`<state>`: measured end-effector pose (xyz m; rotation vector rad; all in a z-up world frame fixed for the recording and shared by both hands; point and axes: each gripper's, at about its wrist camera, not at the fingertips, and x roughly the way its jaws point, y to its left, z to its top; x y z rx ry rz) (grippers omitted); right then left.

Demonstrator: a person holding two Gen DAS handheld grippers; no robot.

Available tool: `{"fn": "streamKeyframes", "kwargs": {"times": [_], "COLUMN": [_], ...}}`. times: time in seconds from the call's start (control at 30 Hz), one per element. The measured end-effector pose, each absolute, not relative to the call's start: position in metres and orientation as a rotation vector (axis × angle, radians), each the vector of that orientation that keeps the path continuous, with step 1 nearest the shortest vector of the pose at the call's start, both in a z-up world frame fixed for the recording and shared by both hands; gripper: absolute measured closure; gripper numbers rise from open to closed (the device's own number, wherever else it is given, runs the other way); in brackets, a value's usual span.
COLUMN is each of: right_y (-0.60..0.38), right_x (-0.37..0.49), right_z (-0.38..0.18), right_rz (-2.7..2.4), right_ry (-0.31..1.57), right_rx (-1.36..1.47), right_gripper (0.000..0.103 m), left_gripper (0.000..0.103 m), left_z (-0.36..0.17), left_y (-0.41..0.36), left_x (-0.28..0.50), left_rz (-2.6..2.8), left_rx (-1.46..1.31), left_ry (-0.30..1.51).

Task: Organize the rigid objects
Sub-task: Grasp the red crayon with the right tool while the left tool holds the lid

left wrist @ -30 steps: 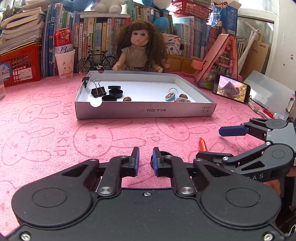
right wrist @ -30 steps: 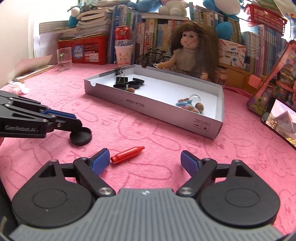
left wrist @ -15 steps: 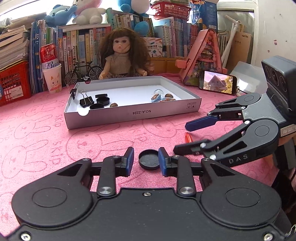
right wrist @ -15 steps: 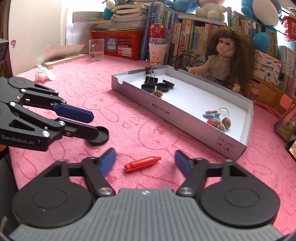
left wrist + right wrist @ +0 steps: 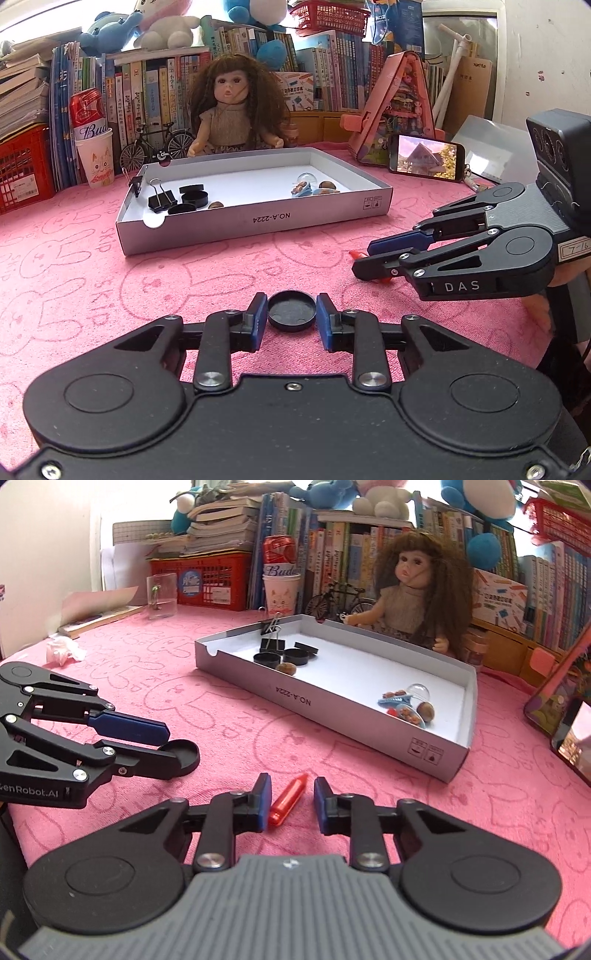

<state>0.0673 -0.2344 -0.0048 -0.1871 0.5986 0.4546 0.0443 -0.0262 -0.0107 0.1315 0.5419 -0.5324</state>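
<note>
The right gripper [image 5: 291, 797] has just been closing around a small red crayon-shaped piece [image 5: 290, 800] that lies on the pink rabbit-print cloth [image 5: 369, 775]. Its left pad [image 5: 263, 799] touches the piece; the right pad looks a little apart from it, so no grip yet.

The piece lies flat, its long axis running from near-left to far-right, with the pointed tip aimed away toward the grey cardboard tray [image 5: 332, 705]. It sits skewed between the jaws, so closing may roll or twist it out, or catch only its blunt end.

The left gripper [image 5: 291, 314] is nearly closed on a black round cap [image 5: 291, 310], its pads at the rim. That thin round rim could slip free on lifting. The two grippers work near each other and could collide.
</note>
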Motion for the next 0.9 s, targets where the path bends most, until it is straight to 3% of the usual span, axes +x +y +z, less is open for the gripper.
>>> {"fn": "streamKeyframes", "kwargs": {"times": [0.2,0.27,0.33,0.4,0.53,0.9], "right_y": [-0.241,-0.244,-0.246,-0.248,-0.254,-0.271], "right_x": [0.067,0.066,0.064,0.062,0.058,0.065], "right_z": [-0.004,-0.003,-0.003,-0.004,-0.003,0.002], "right_rz": [0.417,0.405,0.398,0.388,0.351,0.173], "right_ry": [0.603,0.602,0.602,0.608,0.606,0.631], "right_rx": [-0.163,-0.154,-0.158,-0.157,-0.180,-0.049], "right_gripper": [0.073,0.065,0.065,0.055,0.048,0.043], "left_gripper": [0.076,0.076,0.076,0.076,0.076,0.076], "left_z": [-0.011,-0.011,-0.011,-0.011,-0.012,-0.012], "left_y": [-0.028,-0.029,-0.029,-0.030,-0.030,-0.030], "left_x": [0.046,0.046,0.047,0.047,0.047,0.050], "left_rz": [-0.519,-0.517,-0.514,-0.511,-0.512,-0.480], "left_rx": [0.124,0.125,0.122,0.120,0.120,0.100], "left_ry": [0.542,0.541,0.541,0.540,0.541,0.533]}}
